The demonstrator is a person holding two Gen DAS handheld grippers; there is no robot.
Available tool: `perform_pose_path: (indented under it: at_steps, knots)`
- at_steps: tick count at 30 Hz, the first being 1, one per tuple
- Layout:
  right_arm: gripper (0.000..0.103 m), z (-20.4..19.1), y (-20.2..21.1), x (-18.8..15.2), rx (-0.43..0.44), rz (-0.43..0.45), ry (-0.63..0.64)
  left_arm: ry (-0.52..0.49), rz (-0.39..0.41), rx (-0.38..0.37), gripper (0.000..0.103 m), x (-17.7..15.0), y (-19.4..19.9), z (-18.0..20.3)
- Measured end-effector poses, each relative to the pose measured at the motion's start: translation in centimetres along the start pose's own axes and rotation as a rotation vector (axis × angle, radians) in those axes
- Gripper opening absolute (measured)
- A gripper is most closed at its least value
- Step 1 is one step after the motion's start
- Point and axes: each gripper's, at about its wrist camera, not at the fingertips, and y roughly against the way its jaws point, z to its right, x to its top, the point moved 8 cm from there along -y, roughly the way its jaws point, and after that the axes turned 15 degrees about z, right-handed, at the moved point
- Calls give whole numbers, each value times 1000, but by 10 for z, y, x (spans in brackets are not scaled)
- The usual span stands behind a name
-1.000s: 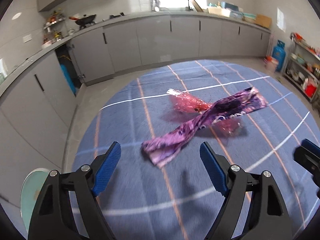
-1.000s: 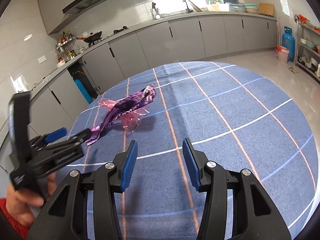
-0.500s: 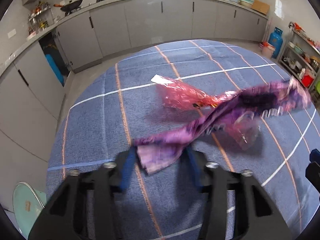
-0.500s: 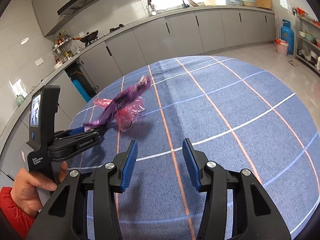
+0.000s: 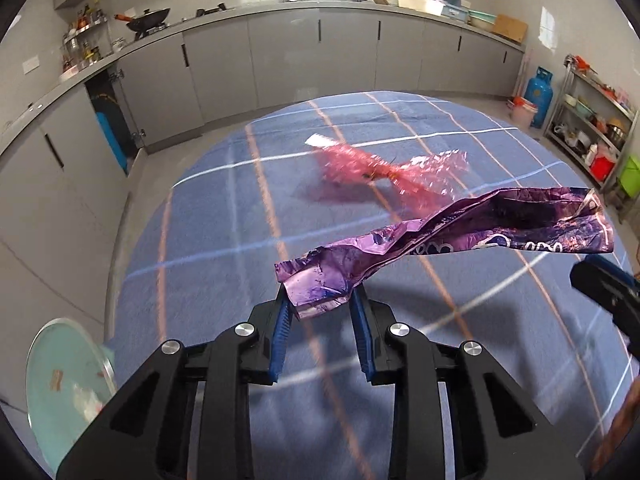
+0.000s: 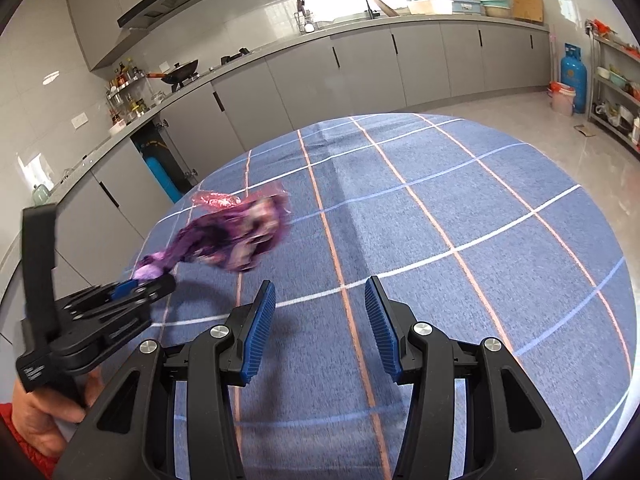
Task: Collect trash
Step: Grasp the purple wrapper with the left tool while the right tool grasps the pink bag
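A long crumpled purple wrapper (image 5: 460, 236) hangs in the air, lifted off the blue checked tablecloth (image 5: 208, 240). My left gripper (image 5: 320, 300) pinches its near end, the jaws closing the last bit with the foil pressed between the blue pads. A red cellophane wrapper (image 5: 384, 172) lies on the cloth behind it. In the right wrist view the left gripper (image 6: 148, 282) holds the purple wrapper (image 6: 228, 236) at the left, the red wrapper (image 6: 216, 200) just beyond. My right gripper (image 6: 320, 292) hovers open over the cloth (image 6: 480, 220), nothing between its fingers.
A pale green round bin (image 5: 64, 392) sits low at the left, off the table's edge. Grey kitchen cabinets (image 5: 312, 60) run along the back. A blue gas cylinder (image 5: 538, 94) and a metal shelf (image 5: 592, 132) stand at the right. A hand (image 6: 44, 420) grips the left tool.
My left gripper moved in, shut on the near end of the purple wrapper and lifted it off the red one. The right gripper stayed still.
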Motion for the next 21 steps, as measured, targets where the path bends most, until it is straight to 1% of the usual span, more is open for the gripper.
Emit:
perform_pose_path:
  at_steps: [5, 9, 13, 16, 18, 21]
  knots:
    - [48, 9, 4, -1, -13, 0, -9, 67, 21, 35, 29, -12, 30, -24]
    - [48, 4, 0, 9, 3, 8, 3, 92, 70, 97, 29, -14, 55, -42]
    - [48, -17, -16, 30, 78, 9, 40, 131, 114, 154, 29, -12, 77, -65]
    - [48, -37, -36, 44, 121, 8, 120, 182, 125, 198, 29, -14, 90, -88]
    - [50, -49, -52, 48, 172, -18, 147, 195, 131, 248, 29, -16, 100, -106]
    - [51, -63, -77, 50, 207, -52, 205, 212, 135, 300, 29, -20, 109, -126]
